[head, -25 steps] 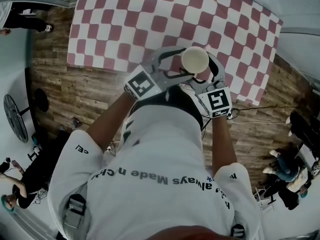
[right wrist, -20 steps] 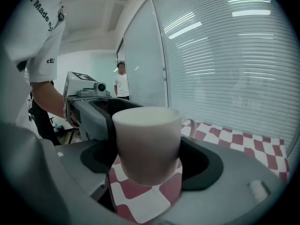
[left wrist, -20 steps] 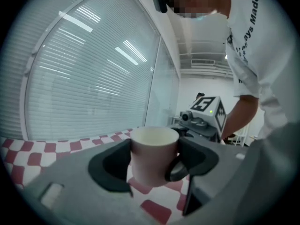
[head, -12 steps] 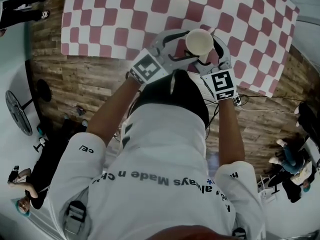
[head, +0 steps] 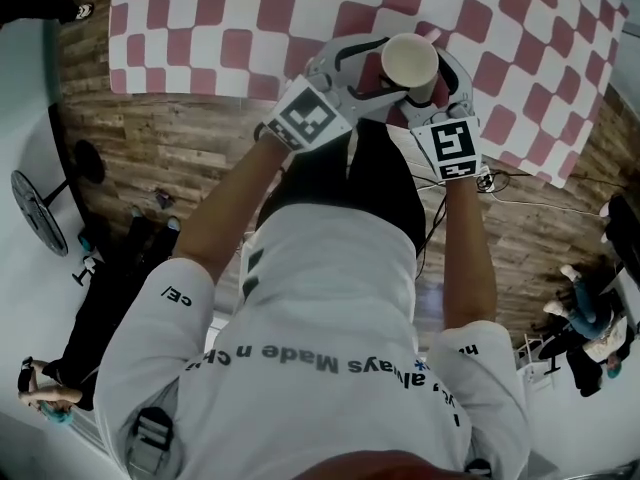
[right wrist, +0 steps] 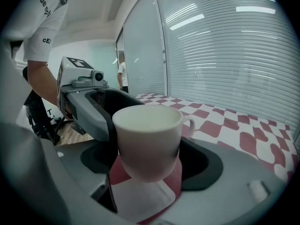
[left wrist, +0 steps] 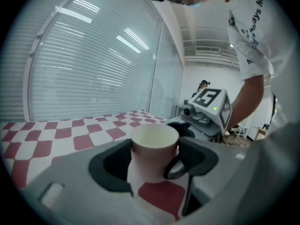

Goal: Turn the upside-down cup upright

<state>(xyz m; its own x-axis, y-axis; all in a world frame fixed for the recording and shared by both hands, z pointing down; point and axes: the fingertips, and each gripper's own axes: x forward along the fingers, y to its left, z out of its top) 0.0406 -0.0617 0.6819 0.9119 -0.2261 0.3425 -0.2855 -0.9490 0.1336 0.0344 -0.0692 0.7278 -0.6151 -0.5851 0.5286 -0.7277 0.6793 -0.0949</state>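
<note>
Here, the white cup (head: 409,63) is held upright, mouth up, just above the red-and-white checked surface (head: 200,28). It is pinched by the jaws of both the left gripper (left wrist: 154,163) and the right gripper (right wrist: 150,162). Wooden floor (head: 170,143) and slatted blinds (right wrist: 225,46) are seen around.

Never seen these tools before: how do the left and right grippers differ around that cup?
The left gripper meets the cup from the person's left, slanting in; the right gripper from the right, straighter. Their marker cubes bear different patterns. Both clamp the upright cup.
</note>
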